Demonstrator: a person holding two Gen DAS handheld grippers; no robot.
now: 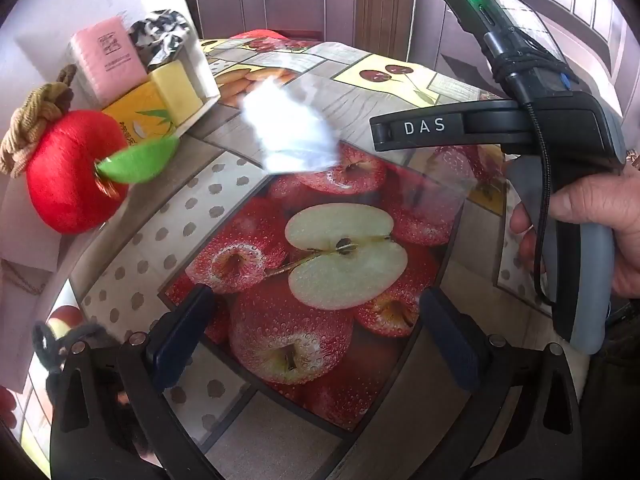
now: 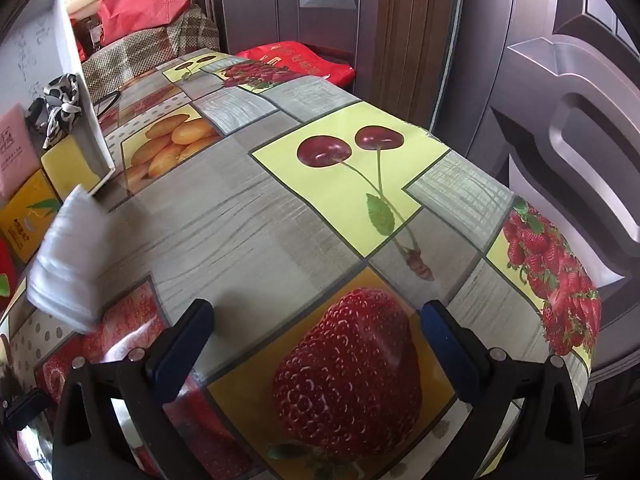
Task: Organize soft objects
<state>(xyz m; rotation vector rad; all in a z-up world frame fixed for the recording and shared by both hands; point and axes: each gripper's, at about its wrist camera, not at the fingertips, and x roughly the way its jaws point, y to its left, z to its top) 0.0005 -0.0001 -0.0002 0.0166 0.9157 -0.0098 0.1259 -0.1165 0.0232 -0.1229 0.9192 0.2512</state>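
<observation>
A white soft pack [image 1: 289, 128] lies or moves, blurred, on the fruit-print tablecloth [image 1: 400, 92]; it also shows at the left of the right wrist view [image 2: 70, 268]. A red plush apple [image 1: 70, 172] with a green leaf sits at the left by a white box [image 1: 202, 72] holding a pink pack [image 1: 110, 58], a yellow pack [image 1: 140, 114], a pale yellow sponge [image 1: 176, 88] and a black-and-white cloth [image 1: 160, 32]. My left gripper [image 1: 316, 332] is open and empty above the cloth. My right gripper [image 2: 318, 340] is open and empty; its body [image 1: 560, 160] shows at the right in the left wrist view.
Dark wooden doors [image 2: 560, 80] stand behind and right of the table. A red bag [image 2: 300, 60] lies past the far edge. A red cloth [image 2: 140, 0] and a woven cushion [image 2: 152, 52] sit at the back left. A dark yarn piece [image 1: 52, 340] hangs near my left finger.
</observation>
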